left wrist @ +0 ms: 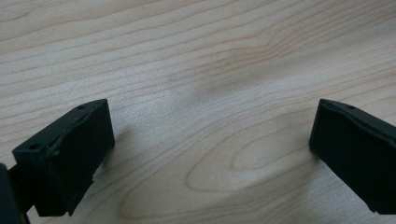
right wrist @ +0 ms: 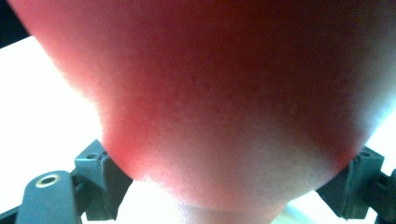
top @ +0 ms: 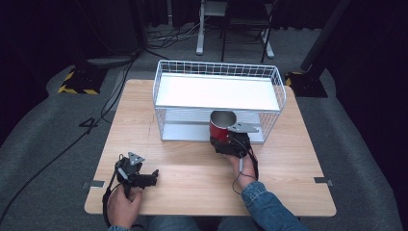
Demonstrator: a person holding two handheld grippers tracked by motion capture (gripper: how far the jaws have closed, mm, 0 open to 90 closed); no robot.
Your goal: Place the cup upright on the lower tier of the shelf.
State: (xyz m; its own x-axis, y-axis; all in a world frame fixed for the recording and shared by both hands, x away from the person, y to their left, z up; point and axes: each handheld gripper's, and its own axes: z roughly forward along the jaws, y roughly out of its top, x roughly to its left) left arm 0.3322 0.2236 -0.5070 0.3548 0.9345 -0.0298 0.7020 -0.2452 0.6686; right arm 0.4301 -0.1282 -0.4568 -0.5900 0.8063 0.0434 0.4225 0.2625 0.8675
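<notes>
A red cup (top: 220, 126) with a metal-coloured inside stands tilted just in front of the lower level of a white wire rack (top: 278, 91). My right gripper (top: 223, 138) is shut on it from the near side. In the right gripper view the red cup (right wrist: 210, 93) is pressed between the two black jaws of the right gripper (right wrist: 232, 165). My left gripper (top: 154, 176) rests low over the wooden table (top: 192, 183) near its front left, pointing right. In the left gripper view the left gripper (left wrist: 212, 126) is open, with bare wood (left wrist: 210, 56) between its jaws.
The wire rack holds a white shelf board (top: 216, 91) on top and a grey lower shelf (top: 187, 130). Behind the table, desk legs (top: 199, 33) and cables (top: 168, 36) lie on grey carpet. Black stands (top: 79, 79) sit at both far corners.
</notes>
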